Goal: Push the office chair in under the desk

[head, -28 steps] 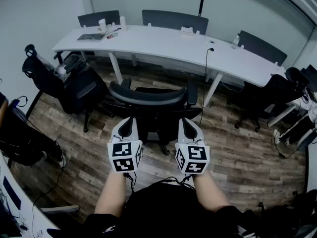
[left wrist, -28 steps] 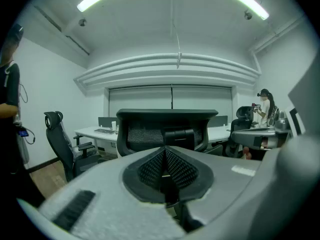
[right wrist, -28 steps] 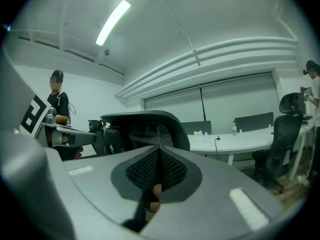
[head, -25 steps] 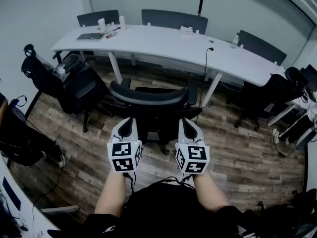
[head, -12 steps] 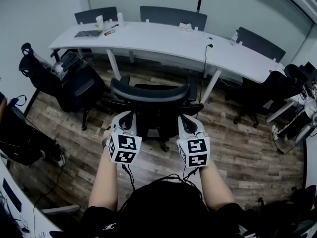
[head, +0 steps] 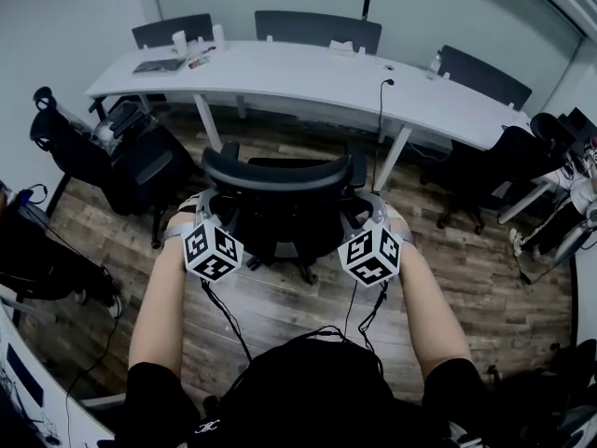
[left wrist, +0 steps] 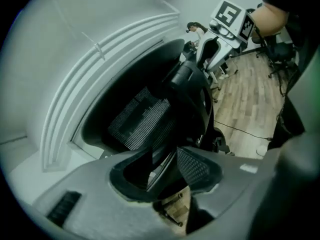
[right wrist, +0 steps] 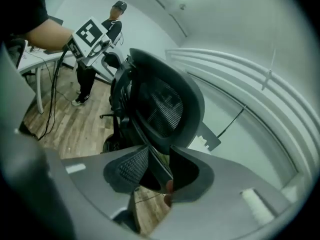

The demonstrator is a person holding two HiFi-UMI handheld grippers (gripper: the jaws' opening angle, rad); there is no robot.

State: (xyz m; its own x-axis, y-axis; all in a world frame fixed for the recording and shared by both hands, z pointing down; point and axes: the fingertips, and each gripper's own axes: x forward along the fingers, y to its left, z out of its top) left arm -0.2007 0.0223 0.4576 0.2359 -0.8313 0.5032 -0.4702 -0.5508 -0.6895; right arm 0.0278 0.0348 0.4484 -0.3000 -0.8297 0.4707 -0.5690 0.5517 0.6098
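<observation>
The chair (head: 275,180) stands just short of the desk (head: 308,77), its back toward me and its seat pointing at the gap between two white legs (head: 207,119). A cable (head: 381,124) hangs from the desktop beside the right-hand leg. A side chair (head: 140,166) loaded with dark gear sits close on the left. Another chair (head: 499,171) is off to the right, and far chairs (head: 317,28) line the desk's other side. My bare forearms reach out wide apart, one to each side of the chair's back. My left gripper (left wrist: 167,166) is opening — the back's left edge runs between its jaws, and the pads are not pressing. My right gripper (right wrist: 155,169) is opening too, with the right edge between its jaws.
</observation>
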